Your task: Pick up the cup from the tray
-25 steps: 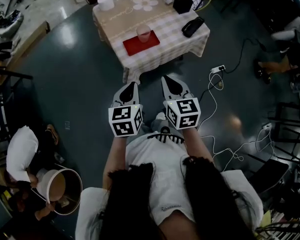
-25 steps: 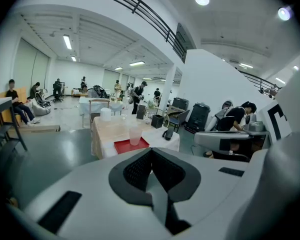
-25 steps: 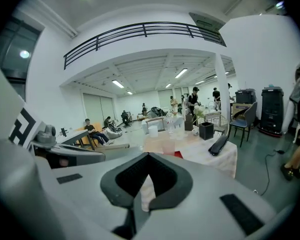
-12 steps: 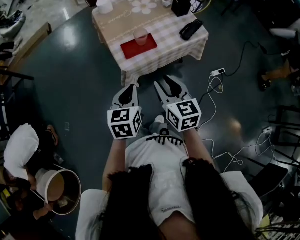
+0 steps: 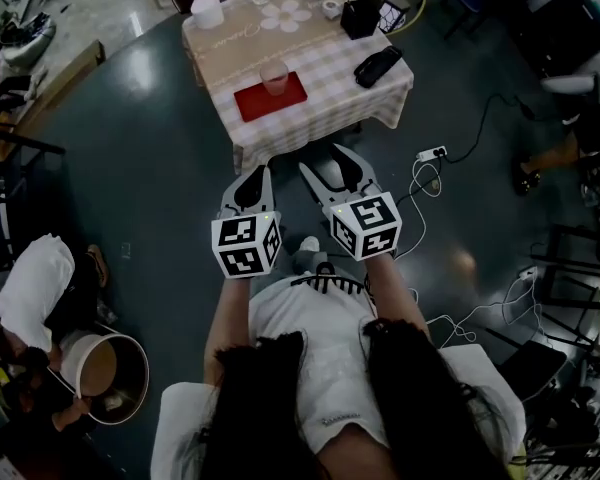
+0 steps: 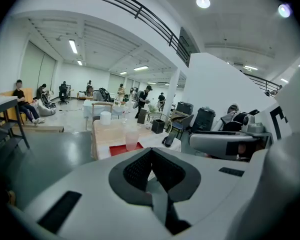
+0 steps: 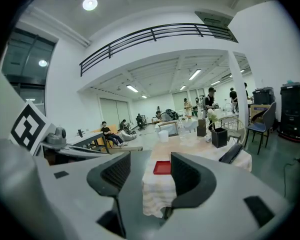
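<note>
A translucent cup [image 5: 274,76] stands upright on a red tray [image 5: 270,99] near the front edge of a checked-cloth table [image 5: 330,93]. Both grippers hover over the dark floor, well short of the table. My left gripper [image 5: 257,174] is shut and empty; in its own view the jaws [image 6: 151,153] meet below the cup [image 6: 132,139] and the tray [image 6: 120,149]. My right gripper [image 5: 332,164] is opening with nothing between its jaws. In its own view the right gripper [image 7: 150,171] frames the tray [image 7: 162,167]; I cannot make out the cup there.
On the table lie a black handset [image 5: 377,66], a black box [image 5: 360,16] and a white cylinder [image 5: 208,8]. A power strip [image 5: 428,154] and white cables trail on the floor to the right. A crouched person [image 5: 35,288] and a round bucket [image 5: 100,368] are at the lower left.
The right gripper's jaws have spread from shut to apart. The table has slid a little up and to the left in the head view. The left gripper stays shut.
</note>
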